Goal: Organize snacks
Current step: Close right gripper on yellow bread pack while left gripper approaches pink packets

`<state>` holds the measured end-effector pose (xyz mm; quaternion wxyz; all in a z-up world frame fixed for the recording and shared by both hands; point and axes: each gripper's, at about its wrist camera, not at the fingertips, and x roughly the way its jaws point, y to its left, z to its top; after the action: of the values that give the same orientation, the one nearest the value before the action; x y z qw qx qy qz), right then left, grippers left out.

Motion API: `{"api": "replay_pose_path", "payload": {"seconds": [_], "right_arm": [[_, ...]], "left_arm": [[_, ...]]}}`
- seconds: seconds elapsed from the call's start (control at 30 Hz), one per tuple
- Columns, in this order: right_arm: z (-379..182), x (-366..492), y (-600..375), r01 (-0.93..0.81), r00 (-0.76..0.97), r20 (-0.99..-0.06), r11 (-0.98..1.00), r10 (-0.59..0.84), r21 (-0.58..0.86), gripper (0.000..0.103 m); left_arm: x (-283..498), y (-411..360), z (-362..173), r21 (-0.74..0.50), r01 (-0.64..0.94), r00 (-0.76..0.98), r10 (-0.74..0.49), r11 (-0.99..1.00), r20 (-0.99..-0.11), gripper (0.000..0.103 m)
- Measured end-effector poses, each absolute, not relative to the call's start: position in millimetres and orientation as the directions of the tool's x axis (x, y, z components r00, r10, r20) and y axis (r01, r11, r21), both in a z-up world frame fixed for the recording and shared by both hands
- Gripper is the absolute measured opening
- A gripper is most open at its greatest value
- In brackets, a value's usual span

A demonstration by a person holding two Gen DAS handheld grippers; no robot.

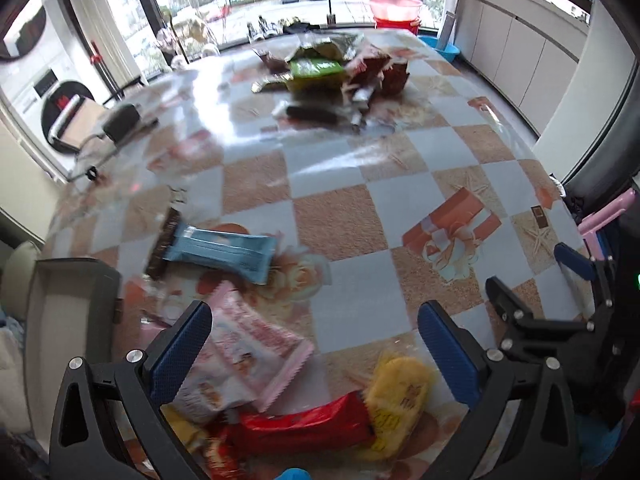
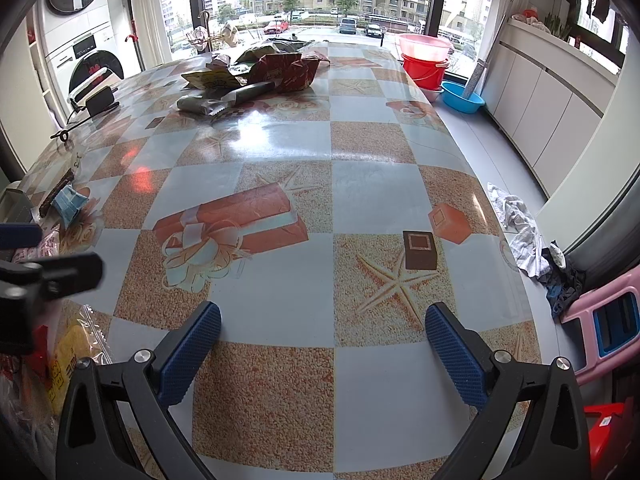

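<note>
My left gripper (image 1: 316,336) is open and empty, hovering over a cluster of snacks at the table's near left: a pink-edged white packet (image 1: 248,344), a red bar (image 1: 304,428), a yellow packet (image 1: 396,392), a light blue bar (image 1: 228,250) and a dark brown bar (image 1: 164,242). A grey box (image 1: 72,316) stands at the left edge. My right gripper (image 2: 322,344) is open and empty above bare checkered tablecloth (image 2: 360,184); it also shows in the left wrist view (image 1: 532,276). A second snack pile (image 1: 332,68) lies at the far end, also seen in the right wrist view (image 2: 260,70).
A black adapter with cable (image 2: 100,100) lies at the far left table edge. Beyond the table's right edge are red and pink buckets (image 2: 426,60), a blue basin (image 2: 462,96), rags (image 2: 524,232) on the floor and a pink stool (image 2: 600,328).
</note>
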<state>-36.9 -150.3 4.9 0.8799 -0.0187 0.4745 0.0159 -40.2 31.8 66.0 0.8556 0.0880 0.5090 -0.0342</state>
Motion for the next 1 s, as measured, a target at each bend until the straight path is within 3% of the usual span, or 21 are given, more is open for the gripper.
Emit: {"api": "replay_pose_path", "payload": {"seconds": [0.2, 0.33, 0.47, 0.6, 0.9, 1.0], "right_arm": [[9.2, -33.9, -148.3, -0.002, 0.459, -0.888, 1.0, -0.002, -0.003, 0.103], [24.1, -53.9, -122.0, -0.018, 0.412, -0.874, 0.962, 0.257, 0.274, 0.103], [18.0, -69.0, -61.3, -0.127, 0.329, -0.904, 0.962, 0.272, 0.243, 0.103], [13.5, -76.2, -35.9, -0.201, 0.35, -0.923, 0.975, 0.161, 0.094, 0.102], [13.3, -59.7, -107.4, -0.02, 0.31, -0.941, 0.991, 0.132, 0.133, 0.102], [17.3, -60.7, -114.9, 0.015, 0.314, -0.937, 0.986, 0.153, 0.166, 0.102]], "left_arm": [[-65.1, 95.3, 60.3, 0.177, 0.134, 0.492, 0.089, 0.975, -0.866, 0.103], [-66.0, 111.6, 32.1, 0.185, 0.132, 0.43, 0.112, 0.974, -0.896, 0.103], [-64.1, 115.1, 17.0, 0.129, 0.119, 0.405, 0.071, 0.984, -0.912, 0.103], [-61.9, 111.6, 9.7, 0.121, 0.107, 0.42, 0.066, 0.987, -0.905, 0.103], [-65.3, 111.5, 11.5, 0.12, 0.148, 0.474, 0.036, 0.982, -0.88, 0.103], [-69.7, 109.2, 17.2, 0.17, 0.16, 0.469, 0.077, 0.972, -0.88, 0.103]]}}
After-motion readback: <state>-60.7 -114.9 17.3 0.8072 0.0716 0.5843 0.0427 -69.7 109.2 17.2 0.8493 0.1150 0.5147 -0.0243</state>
